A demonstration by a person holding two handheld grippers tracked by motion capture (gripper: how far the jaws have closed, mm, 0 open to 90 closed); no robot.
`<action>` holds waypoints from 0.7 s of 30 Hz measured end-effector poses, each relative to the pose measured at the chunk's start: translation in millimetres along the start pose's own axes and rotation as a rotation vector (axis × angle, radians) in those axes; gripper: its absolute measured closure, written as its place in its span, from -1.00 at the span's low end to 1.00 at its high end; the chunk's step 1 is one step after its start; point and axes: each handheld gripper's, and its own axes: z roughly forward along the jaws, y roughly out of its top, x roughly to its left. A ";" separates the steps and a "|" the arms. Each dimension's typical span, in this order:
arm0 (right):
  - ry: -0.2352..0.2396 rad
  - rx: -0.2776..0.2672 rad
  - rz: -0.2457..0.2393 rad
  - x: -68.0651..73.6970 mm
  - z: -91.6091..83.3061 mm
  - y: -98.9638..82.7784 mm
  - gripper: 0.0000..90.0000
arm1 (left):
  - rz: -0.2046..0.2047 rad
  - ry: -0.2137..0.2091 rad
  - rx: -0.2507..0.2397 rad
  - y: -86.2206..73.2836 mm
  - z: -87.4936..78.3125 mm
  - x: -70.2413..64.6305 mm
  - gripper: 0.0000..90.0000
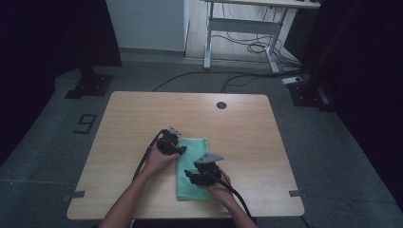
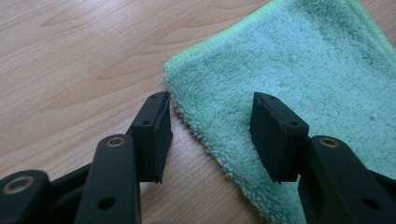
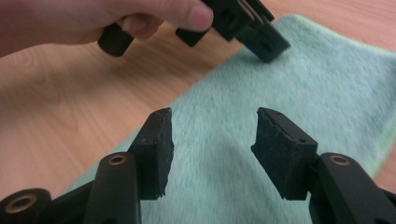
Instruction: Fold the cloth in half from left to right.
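1. A mint-green terry cloth, folded into a long rectangle (image 1: 192, 167), lies flat on the pale wood-grain table top (image 1: 247, 128), just toward 6 o'clock of the table's middle in the high view, its long side running from 12 to 6.
2. In the left gripper view the cloth's fluffy corner (image 2: 299, 84) points toward 9 o'clock, with a stitched hem along its upper edge.
3. The left gripper (image 1: 172, 144) sits at the cloth's 10 o'clock corner. Its jaws stand spread and straddle the cloth's edge — one over bare wood, one over the pile — and nothing is pinched between them.
4. The right gripper (image 1: 202, 175) hangs over the cloth's 6 o'clock half. Its jaws also stand apart with only cloth surface behind them; they grip nothing.
5. In the right gripper view the left hand (image 3: 93, 18) and its gripper show at 12 o'clock, a black jaw tip just above the cloth.
6. Farther out — a round dark cable hole (image 1: 221, 105) near the table's 12 o'clock edge, then a white-legged desk (image 1: 244, 23) with loose cables on the grey floor.
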 end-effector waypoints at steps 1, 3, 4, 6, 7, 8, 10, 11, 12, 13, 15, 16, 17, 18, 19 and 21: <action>-0.003 0.005 -0.006 -0.8 3.5 2.8 0.04 | 0.000 -0.002 0.001 0.0 -0.1 0.4 0.07; -0.014 0.005 -0.006 -3.0 9.8 7.5 0.04 | -0.005 -0.002 -0.002 -0.3 -0.1 0.3 0.07; -0.018 0.010 -0.001 -4.3 13.0 9.6 0.04 | -0.003 0.000 -0.003 -0.5 0.0 -0.1 0.07; -0.020 0.016 -0.004 -5.8 18.7 13.4 0.05 | -0.004 0.000 -0.004 -0.6 0.0 -0.2 0.07; -0.019 0.020 -0.006 -5.6 21.0 15.3 0.06 | -0.004 0.000 -0.004 -0.6 0.0 -0.2 0.07; -0.018 0.020 -0.014 -5.7 23.5 16.8 0.08 | -0.004 0.000 -0.002 -0.5 -0.2 -0.2 0.07; -0.023 0.028 -0.019 -6.2 29.3 19.0 0.09 | -0.003 -0.003 -0.001 -0.5 -0.4 0.4 0.07; -0.031 0.037 -0.022 -7.2 33.3 19.5 0.10 | -0.005 -0.004 -0.003 -0.6 -0.2 0.5 0.07; -0.033 0.045 -0.021 -8.0 35.7 19.8 0.11 | -0.005 -0.004 -0.004 -0.6 -0.2 0.5 0.07; -0.032 0.050 -0.018 -9.0 38.5 19.7 0.12 | -0.004 -0.004 -0.003 -0.6 -0.2 0.4 0.07; -0.036 0.054 -0.021 -9.4 42.3 19.4 0.14 | -0.004 -0.003 -0.004 -0.6 -0.1 0.3 0.07; -0.036 0.058 -0.019 -8.9 43.7 19.0 0.14 | -0.005 -0.003 -0.004 -0.6 -0.1 0.4 0.07; -0.028 0.064 -0.019 -8.3 45.0 18.4 0.14 | -0.005 -0.003 -0.004 -0.6 -0.2 0.5 0.07; -0.021 0.072 -0.024 -6.8 46.5 17.3 0.14 | -0.004 -0.002 -0.004 -0.6 -0.1 0.3 0.07; -0.026 0.086 -0.036 -4.9 47.8 16.1 0.13 | -0.004 -0.001 -0.002 -0.5 -0.2 0.1 0.07; -0.043 0.091 -0.068 -0.2 48.7 13.6 0.12 | -0.005 0.000 -0.002 -0.4 -0.2 -0.2 0.07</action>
